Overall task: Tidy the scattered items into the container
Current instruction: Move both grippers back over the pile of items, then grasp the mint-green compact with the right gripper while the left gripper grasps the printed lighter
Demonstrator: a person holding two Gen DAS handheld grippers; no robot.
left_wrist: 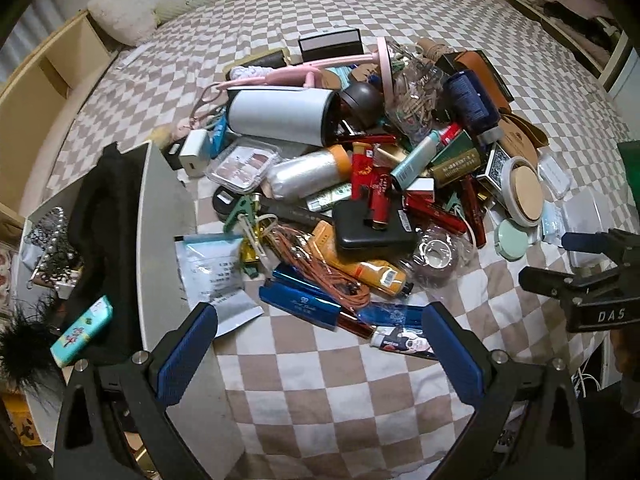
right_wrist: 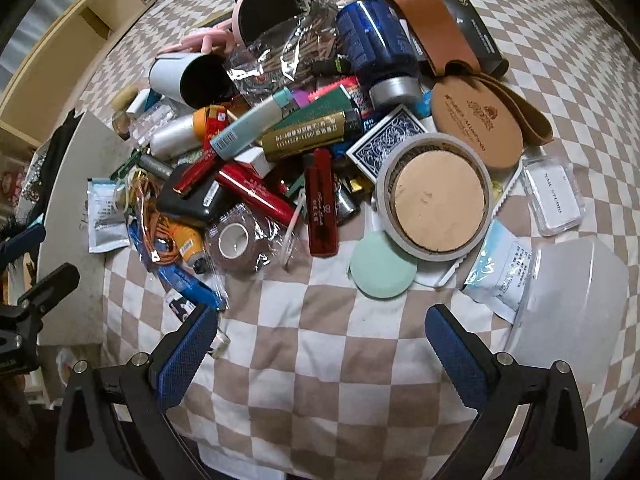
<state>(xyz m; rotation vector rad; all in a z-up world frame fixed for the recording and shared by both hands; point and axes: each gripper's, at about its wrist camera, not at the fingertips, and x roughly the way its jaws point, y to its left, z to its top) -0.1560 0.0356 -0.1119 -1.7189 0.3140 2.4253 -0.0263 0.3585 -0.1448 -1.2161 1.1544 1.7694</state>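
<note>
Here the pile [left_wrist: 360, 152] of scattered items lies on the checked bedspread [left_wrist: 320, 380], ahead of both grippers and touched by neither. The container [left_wrist: 160, 208], a grey bin with a black cloth [left_wrist: 104, 216] and a teal packet [left_wrist: 82, 330] inside, stands at the pile's left edge; in the left wrist view its wall runs just left of the left finger.

Left gripper [left_wrist: 320, 350]: fingers apart, nothing between them, bare bedspread beneath. Nearest to it are a blue bar [left_wrist: 300, 300], a small tube [left_wrist: 404, 343] just beside the right finger, and a white sachet [left_wrist: 216, 268] by the left finger. Beyond these lie an orange cord [left_wrist: 320, 268], a black case [left_wrist: 372, 228], a wrapped tape roll [left_wrist: 436, 258] and, farther back, a white tumbler [left_wrist: 280, 114] on its side.

Right gripper [right_wrist: 320, 350]: fingers likewise apart and empty, over bare bedspread. Just ahead lies a green disc [right_wrist: 382, 266], touching a large tape roll [right_wrist: 436, 198] behind it. A red lighter [right_wrist: 320, 204] lies left of the disc, with a card pack [right_wrist: 384, 144] and a blue bottle [right_wrist: 376, 48] farther back. A second sachet [right_wrist: 500, 272] and a translucent tub [right_wrist: 576, 312] sit at right, near the right finger.

Each gripper appears at the edge of the other's view, the pair side by side.
</note>
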